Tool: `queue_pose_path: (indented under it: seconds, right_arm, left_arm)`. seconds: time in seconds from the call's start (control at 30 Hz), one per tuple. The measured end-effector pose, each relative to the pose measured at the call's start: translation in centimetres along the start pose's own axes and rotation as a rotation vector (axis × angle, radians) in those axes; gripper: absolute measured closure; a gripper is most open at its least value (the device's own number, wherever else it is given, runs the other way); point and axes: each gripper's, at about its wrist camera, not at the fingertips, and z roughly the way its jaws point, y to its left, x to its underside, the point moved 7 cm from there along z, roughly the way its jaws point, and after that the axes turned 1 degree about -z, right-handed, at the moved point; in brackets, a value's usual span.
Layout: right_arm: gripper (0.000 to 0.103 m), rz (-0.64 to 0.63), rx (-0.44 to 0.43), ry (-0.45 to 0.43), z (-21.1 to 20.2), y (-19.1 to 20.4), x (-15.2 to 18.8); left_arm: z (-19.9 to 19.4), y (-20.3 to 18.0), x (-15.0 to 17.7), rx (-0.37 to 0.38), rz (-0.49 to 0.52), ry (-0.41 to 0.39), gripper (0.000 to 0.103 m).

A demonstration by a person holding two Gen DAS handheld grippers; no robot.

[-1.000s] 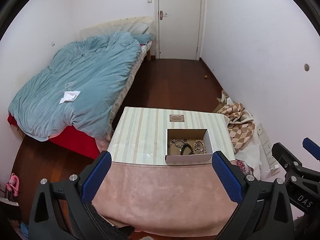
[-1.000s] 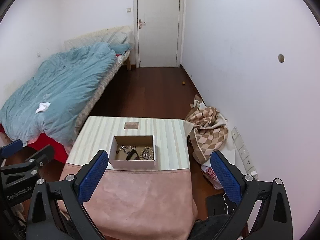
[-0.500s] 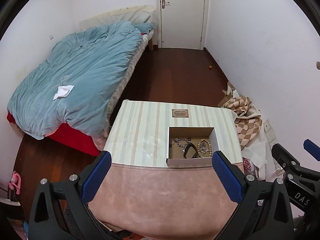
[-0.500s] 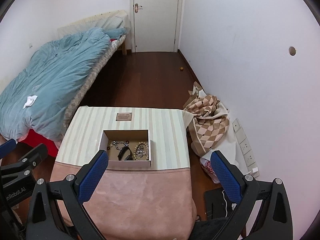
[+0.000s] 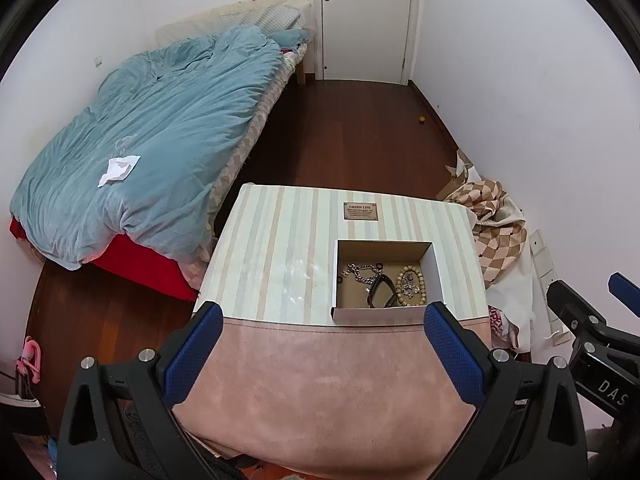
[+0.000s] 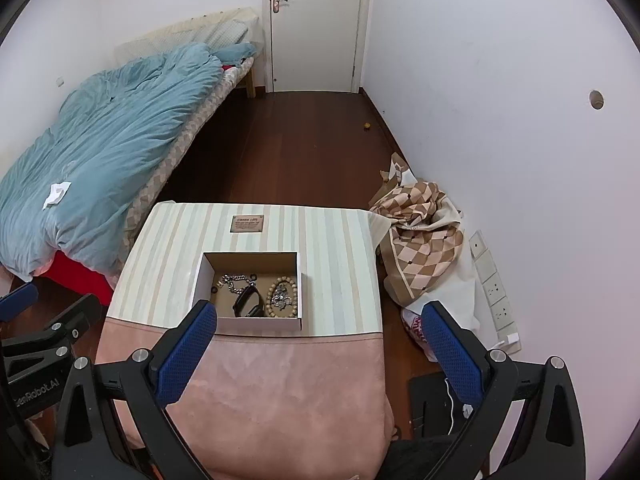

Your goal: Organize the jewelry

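A small open cardboard box (image 5: 434, 276) stands on the striped table (image 5: 280, 248), at the edge of a pink cloth (image 5: 320, 392). In it lie a silver chain (image 5: 358, 272), a black band (image 5: 380, 290) and a bead bracelet (image 5: 412, 286). The box also shows in the right wrist view (image 6: 250, 322) with the chain (image 6: 236, 283), band (image 6: 246, 300) and beads (image 6: 284, 294). My left gripper (image 5: 322, 340) is open and empty, high above the cloth. My right gripper (image 6: 320, 340) is open and empty, to the right of the left one.
A bed with a blue duvet (image 5: 152, 136) lies left of the table. A checked cloth heap (image 6: 420, 240) sits on the floor by the right wall, near wall sockets (image 6: 494, 284). A small brown plaque (image 5: 360, 211) lies on the table behind the box.
Both grippers have moved forward and tilted down over the table, so the box looks nearer and larger. Both stay open. The jewelry in the box has not moved.
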Motion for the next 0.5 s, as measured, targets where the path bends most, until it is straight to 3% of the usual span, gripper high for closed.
queue_pose_path:
  seconds: [0.5]
  right_arm:
    - [0.0,-0.005,-0.017,0.011,-0.07,0.57,0.18]
  left_arm:
    - [-0.23,0.16,0.03,-0.003,0.003,-0.004,0.0]
